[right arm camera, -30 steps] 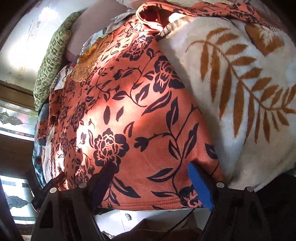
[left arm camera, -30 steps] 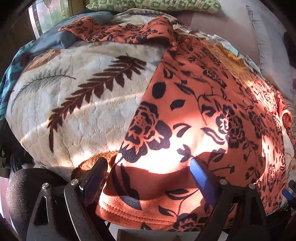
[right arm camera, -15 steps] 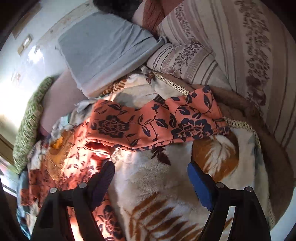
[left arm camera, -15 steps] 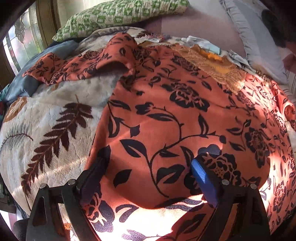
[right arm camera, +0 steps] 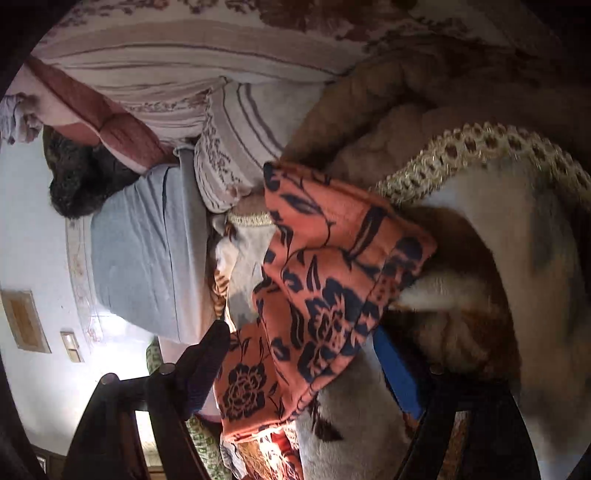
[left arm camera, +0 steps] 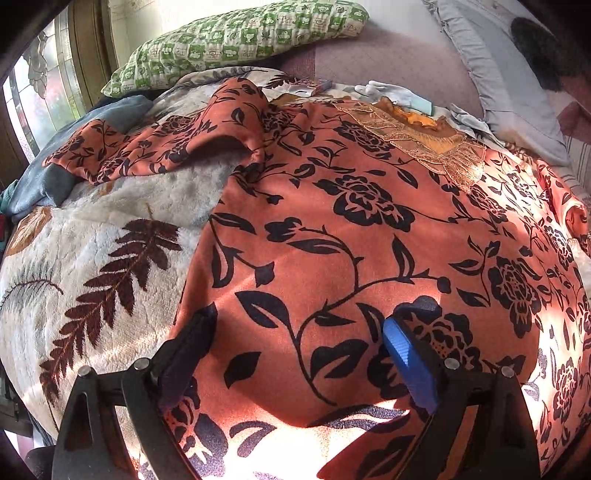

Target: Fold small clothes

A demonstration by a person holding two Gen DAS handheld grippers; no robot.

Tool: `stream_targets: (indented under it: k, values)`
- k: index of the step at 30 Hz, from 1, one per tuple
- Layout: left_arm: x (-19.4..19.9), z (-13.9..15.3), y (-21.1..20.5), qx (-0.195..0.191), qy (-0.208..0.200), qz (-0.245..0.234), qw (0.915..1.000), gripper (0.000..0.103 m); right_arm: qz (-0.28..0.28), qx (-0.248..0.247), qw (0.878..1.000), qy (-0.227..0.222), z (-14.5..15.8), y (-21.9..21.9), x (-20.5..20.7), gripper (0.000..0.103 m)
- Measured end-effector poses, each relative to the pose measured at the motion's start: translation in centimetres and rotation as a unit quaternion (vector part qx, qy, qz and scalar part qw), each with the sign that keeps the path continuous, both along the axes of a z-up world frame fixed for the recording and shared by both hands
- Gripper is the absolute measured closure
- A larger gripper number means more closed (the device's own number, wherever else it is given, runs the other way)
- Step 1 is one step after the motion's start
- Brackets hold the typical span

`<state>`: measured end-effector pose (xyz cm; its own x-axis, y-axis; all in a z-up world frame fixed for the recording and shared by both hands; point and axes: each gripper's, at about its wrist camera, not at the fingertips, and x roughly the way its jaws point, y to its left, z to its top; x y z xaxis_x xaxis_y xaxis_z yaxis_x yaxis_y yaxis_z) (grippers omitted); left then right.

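Orange floral garment (left arm camera: 332, 229): spread flat for folding beneath the spread, empty left tool (left arm camera: 295, 347); its sleeve (right arm camera: 332, 288) between the closing right tool (right arm camera: 299, 350), unpinched.

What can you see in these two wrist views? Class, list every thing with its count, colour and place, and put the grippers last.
Floral garment: one, orange with black flowers, spread flat on the blanket.
Its sleeve: one, same print, lying between the right gripper's fingers.
Blanket: one, cream with brown leaves, under the garment.
Green pillow: one, green-and-white check, at the far edge.
Grey pillow: one, pale grey, beside the striped bedding.
Striped bedding: one, cream with brown stripes.
Left gripper: one, black and blue, open over the garment.
Right gripper: one, jaws closing around the sleeve.
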<state>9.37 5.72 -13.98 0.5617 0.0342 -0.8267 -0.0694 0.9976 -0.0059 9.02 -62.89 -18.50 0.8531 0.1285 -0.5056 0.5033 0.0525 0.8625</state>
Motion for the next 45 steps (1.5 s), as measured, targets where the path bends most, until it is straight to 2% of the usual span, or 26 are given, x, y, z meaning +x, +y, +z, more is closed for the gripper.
stream_targets:
  k: [2,3,4,6,7,10,14,16,18,20,21,22,24,25,26,27,28,29,30,31,32,35,38,41,43,45]
  values:
    - [0.0,0.0,0.0,0.000,-0.002,-0.002,1.0000,0.007,-0.002,-0.011,1.000,0.008,0.2,-0.6,0.7,0.045]
    - [0.0,0.0,0.1,-0.002,-0.002,-0.002,1.0000,0.007,0.011,-0.029,0.999,0.027,0.6,-0.7,1.2,0.077]
    - [0.0,0.0,0.2,-0.004,-0.003,-0.003,1.0000,0.007,0.024,-0.052,0.997,0.052,1.1,-0.6,1.8,0.090]
    - [-0.1,0.1,0.5,-0.013,-0.008,-0.002,0.9999,0.007,0.048,-0.105,0.990,0.086,2.4,-0.1,2.7,0.097]
    - [-0.1,0.1,0.7,-0.020,-0.010,-0.001,0.9997,0.007,0.060,-0.141,0.983,0.100,3.6,0.5,3.2,0.097]
    - [-0.2,0.5,1.6,-0.052,-0.018,0.008,0.9985,0.007,0.107,-0.262,0.955,0.093,10.1,4.2,5.4,0.097]
    - [-0.4,1.1,3.2,-0.103,-0.025,0.024,0.9940,0.007,0.188,-0.383,0.904,0.013,19.9,14.6,9.7,0.097]
    - [-0.6,1.5,4.3,-0.126,-0.031,0.036,0.9909,0.007,0.235,-0.411,0.880,-0.042,23.3,21.5,11.6,0.097]
    - [-0.9,1.8,5.5,-0.143,-0.038,0.054,0.9874,0.007,0.285,-0.421,0.856,-0.091,25.1,28.7,13.4,0.097]
    - [-1.0,1.9,6.6,-0.151,-0.038,0.079,0.9846,0.007,0.334,-0.412,0.839,-0.122,25.0,35.5,14.6,0.097]
    - [-1.1,1.8,7.2,-0.161,-0.035,0.089,0.9824,0.007,0.359,-0.406,0.832,-0.124,24.2,38.8,15.5,0.097]
    - [-1.0,1.7,7.7,-0.170,-0.032,0.099,0.9800,0.007,0.382,-0.397,0.827,-0.116,22.7,41.7,16.2,0.096]
    - [-1.0,1.6,8.5,-0.181,-0.030,0.112,0.9767,0.007,0.442,-0.355,0.818,-0.095,17.9,46.9,18.0,0.092]
    - [-0.9,1.6,8.6,-0.181,-0.030,0.115,0.9763,0.007,0.476,-0.337,0.808,-0.077,14.8,49.3,18.7,0.081]
    - [-0.9,1.6,8.7,-0.179,-0.032,0.117,0.9765,0.007,0.516,-0.321,0.793,-0.050,11.4,51.7,19.2,0.075]
    - [-1.0,1.7,8.8,-0.176,-0.035,0.118,0.9768,0.007,0.548,-0.304,0.779,-0.013,8.1,53.5,18.9,0.063]
    - [-1.0,1.8,8.8,-0.172,-0.038,0.118,0.9772,0.007,0.568,-0.292,0.770,0.021,5.2,54.5,18.0,0.057]
    - [-1.1,1.9,8.8,-0.170,-0.041,0.119,0.9773,0.007,0.572,-0.282,0.770,0.028,3.6,54.4,16.8,0.053]
    - [-1.1,2.0,8.9,-0.170,-0.043,0.120,0.9772,0.007,0.566,-0.279,0.776,0.011,3.4,53.8,15.9,0.048]
    - [-1.1,2.1,8.7,-0.169,-0.046,0.119,0.9773,0.007,0.564,-0.273,0.780,-0.004,3.6,52.7,14.9,0.038]
    - [-1.0,2.2,8.5,-0.168,-0.048,0.117,0.9777,0.007,0.560,-0.267,0.784,-0.016,4.5,51.5,14.2,0.035]
    - [-0.2,2.9,7.3,-0.166,-0.050,0.095,0.9803,0.007,0.512,-0.272,0.813,-0.055,8.5,44.5,11.6,0.029]
    - [2.1,4.6,5.1,-0.142,-0.063,0.059,0.9861,0.007,0.455,-0.291,0.840,-0.053,11.0,38.2,11.5,0.026]
    - [6.5,5.9,3.1,-0.107,-0.072,0.027,0.9913,0.007,0.412,-0.276,0.868,-0.032,10.7,33.1,11.7,0.026]
    - [9.9,5.9,2.3,-0.078,-0.057,0.035,0.9947,0.007,0.403,-0.265,0.876,-0.034,10.1,30.4,10.8,0.026]
    - [13.0,5.0,2.2,-0.082,-0.026,0.047,0.9951,0.007,0.401,-0.264,0.876,-0.038,9.4,29.4,10.2,0.026]
